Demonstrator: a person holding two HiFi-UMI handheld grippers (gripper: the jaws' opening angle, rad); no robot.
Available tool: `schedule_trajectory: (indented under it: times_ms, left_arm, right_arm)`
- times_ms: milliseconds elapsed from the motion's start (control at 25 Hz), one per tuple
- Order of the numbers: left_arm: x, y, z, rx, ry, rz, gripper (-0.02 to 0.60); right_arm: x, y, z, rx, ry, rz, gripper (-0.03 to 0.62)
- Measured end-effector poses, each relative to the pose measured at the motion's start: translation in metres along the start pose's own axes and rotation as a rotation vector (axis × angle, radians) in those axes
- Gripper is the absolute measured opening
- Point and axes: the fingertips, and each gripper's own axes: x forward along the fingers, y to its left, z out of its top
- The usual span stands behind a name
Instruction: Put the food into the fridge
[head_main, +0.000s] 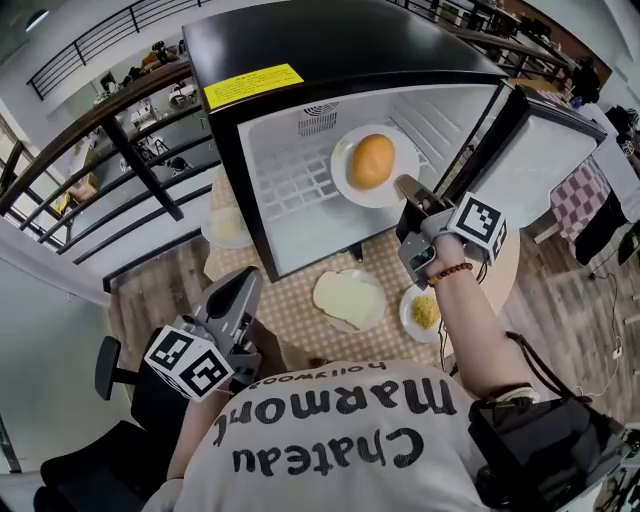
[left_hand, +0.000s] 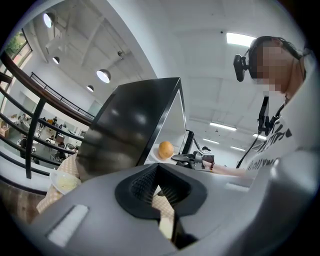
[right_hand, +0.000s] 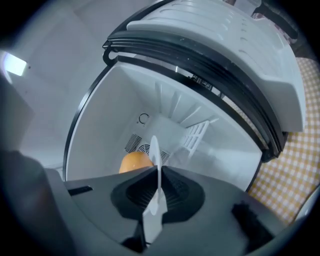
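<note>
One plate (head_main: 345, 186) carrying an orange bun (head_main: 371, 160) hangs inside the open fridge (head_main: 300, 60), its rim pinched by the right gripper (head_main: 405, 187). This looks like the placing step. Next, the plate needs lowering level onto the wire shelf (head_main: 290, 185) before the pinch lets go. Two other plates (head_main: 378, 306) (head_main: 407, 319) of food wait on the checkered surface (head_main: 300, 330). The left gripper (head_main: 243, 288), pressed together and empty, hovers low.

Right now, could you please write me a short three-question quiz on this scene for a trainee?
1. True or false: the black mini fridge has its white-lined door shut.
2. The right gripper is shut on: A) the rim of the white round plate bearing the round orange bun; B) a metal spoon; C) nothing.
3. Fill in: the left gripper holds ___.
Key: 1 false; 2 A; 3 nothing.
</note>
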Motion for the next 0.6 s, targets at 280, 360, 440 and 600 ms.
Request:
schedule_trajectory:
  times_ms: [280,360,440,600]
  left_arm:
    - [0.000,0.005,0.002,-0.005,-0.011,0.008,0.008]
    - [0.000,0.006,0.001,-0.006,-0.012,0.010,0.008]
    - [-0.001,0.008,0.000,-0.006,-0.011,0.015,0.008]
    - [-0.004,0.012,0.001,0.001,-0.005,0.034,0.008]
  right_arm:
    - [0.017,-0.006,0.003,-0.022,0.006,-0.029,0.025]
    - [0.020,-0.008,0.004,-0.031,0.004,-0.042,0.025]
    - [0.023,-0.010,0.005,-0.053,0.001,-0.055,0.025]
    - [0.027,-0.011,0.008,-0.107,-0.006,-0.085,0.029]
